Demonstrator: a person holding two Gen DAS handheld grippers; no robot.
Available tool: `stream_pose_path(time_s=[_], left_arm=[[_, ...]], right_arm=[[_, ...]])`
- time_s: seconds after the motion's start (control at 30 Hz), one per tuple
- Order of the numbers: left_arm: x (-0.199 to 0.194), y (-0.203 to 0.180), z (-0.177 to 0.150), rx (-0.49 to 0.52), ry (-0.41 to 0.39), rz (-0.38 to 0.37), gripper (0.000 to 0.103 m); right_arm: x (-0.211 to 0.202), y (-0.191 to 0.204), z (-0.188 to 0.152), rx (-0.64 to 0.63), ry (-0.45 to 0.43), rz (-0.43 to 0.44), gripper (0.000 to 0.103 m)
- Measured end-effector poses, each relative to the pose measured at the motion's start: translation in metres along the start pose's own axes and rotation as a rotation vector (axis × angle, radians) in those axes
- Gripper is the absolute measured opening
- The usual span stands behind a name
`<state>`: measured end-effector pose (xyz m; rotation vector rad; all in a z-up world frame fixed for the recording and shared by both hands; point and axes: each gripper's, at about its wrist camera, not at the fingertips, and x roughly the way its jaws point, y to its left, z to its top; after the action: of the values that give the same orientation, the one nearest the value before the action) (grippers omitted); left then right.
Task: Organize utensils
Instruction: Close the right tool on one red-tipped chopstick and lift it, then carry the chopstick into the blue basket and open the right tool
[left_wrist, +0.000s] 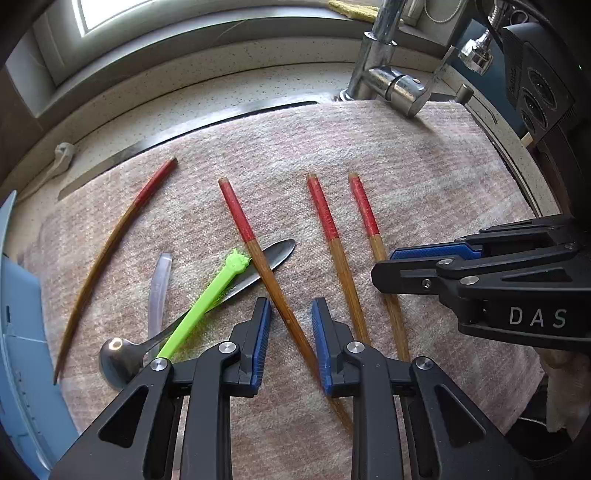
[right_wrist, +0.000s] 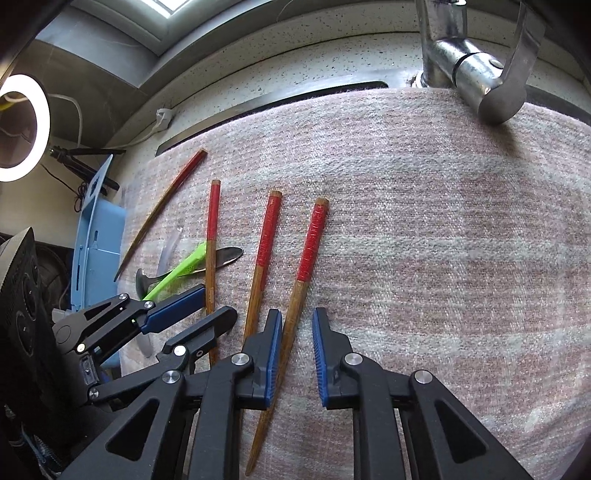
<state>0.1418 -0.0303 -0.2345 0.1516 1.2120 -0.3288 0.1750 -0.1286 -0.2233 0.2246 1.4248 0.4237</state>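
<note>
Between the left tongs' (left_wrist: 290, 345) parted pads a red-tipped chopstick (left_wrist: 273, 280) runs diagonally on the towel (left_wrist: 406, 166) without touching them. Just left of those tongs lie the green pick (left_wrist: 207, 299) and spoon (left_wrist: 122, 356). The right tongs (right_wrist: 297, 354) stand apart too, their left pad beside another chopstick (right_wrist: 301, 280), grip unclear.

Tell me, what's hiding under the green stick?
A metal spoon lies under the green stick, which crosses its handle. A chopstick also lies across that handle. The part of the handle under the stick is covered. Beneath everything is the towel.
</note>
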Motion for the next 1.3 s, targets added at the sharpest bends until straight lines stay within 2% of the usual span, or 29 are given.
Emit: stream_pose_path(time_s=[0.07,0.2,0.4,0.6,0.83,1.07,1.3], left_arm=[[0.000,0.000,0.001,-0.003,-0.006,-0.007,0.013],[-0.003,0.004,-0.002,-0.015,-0.005,-0.036,0.006],[-0.008,0.003,-0.017,-0.038,-0.010,-0.064,0.005],[-0.013,0.019,-0.029,-0.221,-0.064,-0.177,0.005],[-0.026,0.023,-0.037,-0.223,-0.092,-0.183,0.005],[-0.052,0.029,-0.035,-0.209,-0.154,-0.193,0.005],[-0.088,0.055,-0.045,-0.236,-0.230,-0.163,0.005]], right_arm=[[0.000,0.001,-0.001,-0.007,-0.008,0.001,0.015],[-0.002,-0.004,-0.003,0.006,-0.011,0.034,0.009],[-0.003,-0.017,-0.008,0.064,-0.020,0.100,0.008],[-0.005,-0.031,-0.016,0.176,-0.020,0.190,0.006],[-0.018,-0.040,-0.021,0.216,-0.058,0.221,0.006],[-0.046,-0.024,-0.016,0.159,-0.115,0.230,0.006],[-0.056,0.024,0.000,0.079,-0.129,0.282,0.006]])
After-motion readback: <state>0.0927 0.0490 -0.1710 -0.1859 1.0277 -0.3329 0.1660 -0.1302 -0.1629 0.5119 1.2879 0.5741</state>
